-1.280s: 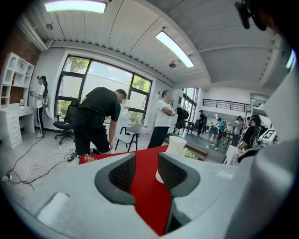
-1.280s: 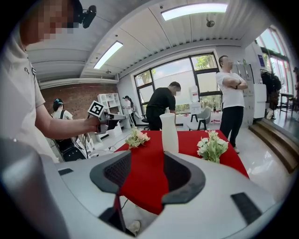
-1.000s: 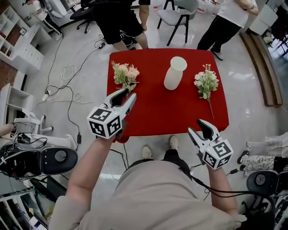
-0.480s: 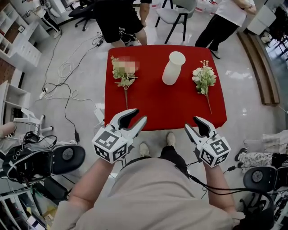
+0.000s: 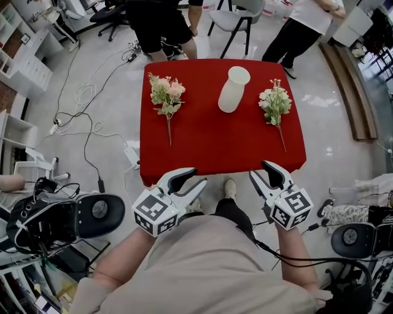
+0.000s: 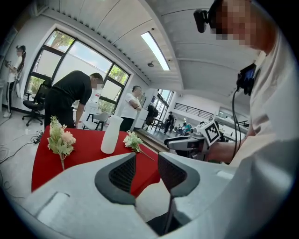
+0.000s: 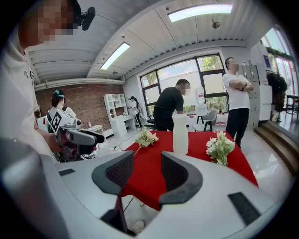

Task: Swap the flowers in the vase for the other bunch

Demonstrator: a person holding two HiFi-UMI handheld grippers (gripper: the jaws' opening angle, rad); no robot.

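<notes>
Left gripper (image 5: 191, 179), right gripper (image 5: 263, 173): both released, empty; right jaws just narrowing slightly. Vase (image 5: 234, 89) empty, well ahead of both. Pink bunch (image 5: 167, 95) beyond left fingers, white bunch (image 5: 274, 104) beyond right. Stems likely light, thin, bendy: pinch mid-stem, gently.

Pale glossy floor (image 5: 336, 153) lies all round me. At ten o'clock, cables (image 5: 83, 93) trail toward white shelves (image 5: 27, 64); a grey chair (image 5: 239, 12) stands at twelve. Tall windows (image 7: 196, 74) and ceiling strip lights (image 7: 114, 55) brighten the brick wall (image 7: 86, 100).
</notes>
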